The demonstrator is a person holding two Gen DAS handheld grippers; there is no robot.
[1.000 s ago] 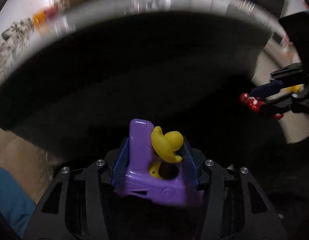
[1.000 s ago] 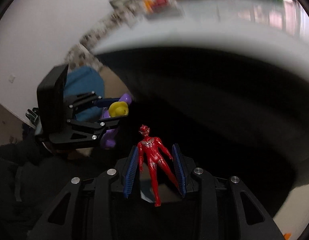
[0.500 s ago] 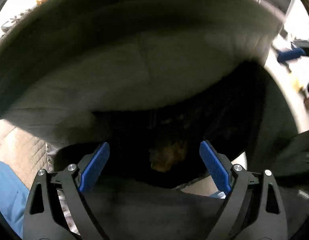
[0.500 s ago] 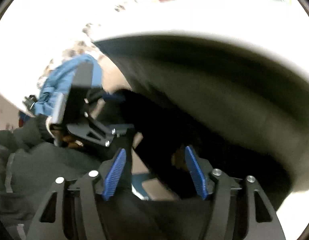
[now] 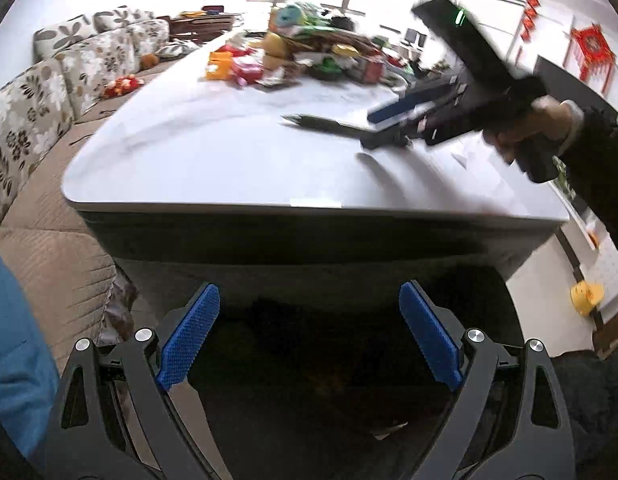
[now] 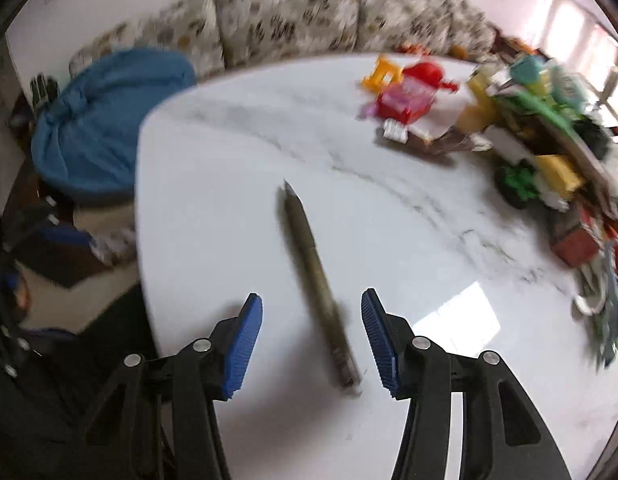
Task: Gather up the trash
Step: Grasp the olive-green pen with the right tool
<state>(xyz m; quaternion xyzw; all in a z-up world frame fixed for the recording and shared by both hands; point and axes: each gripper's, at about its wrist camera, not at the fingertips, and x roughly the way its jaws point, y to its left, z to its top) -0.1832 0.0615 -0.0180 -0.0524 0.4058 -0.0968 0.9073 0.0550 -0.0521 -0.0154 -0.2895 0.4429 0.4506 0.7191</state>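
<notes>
- The surface [image 6: 213,216] is a white top with faint grey veining and rounded corners; a bright reflection sits on it near the right edge [image 5: 213,168].
- A dark olive pen [image 6: 315,276] lies directly on it, alone in the bare near part, its pointed tip toward the sofa side [image 5: 329,124].
- A heap of colourful toys and packaging [image 6: 521,128] crowds the far part, well apart from the pen [image 5: 309,56].
- A red and yellow plastic toy [image 6: 409,88] rests at the heap's near edge.
</notes>
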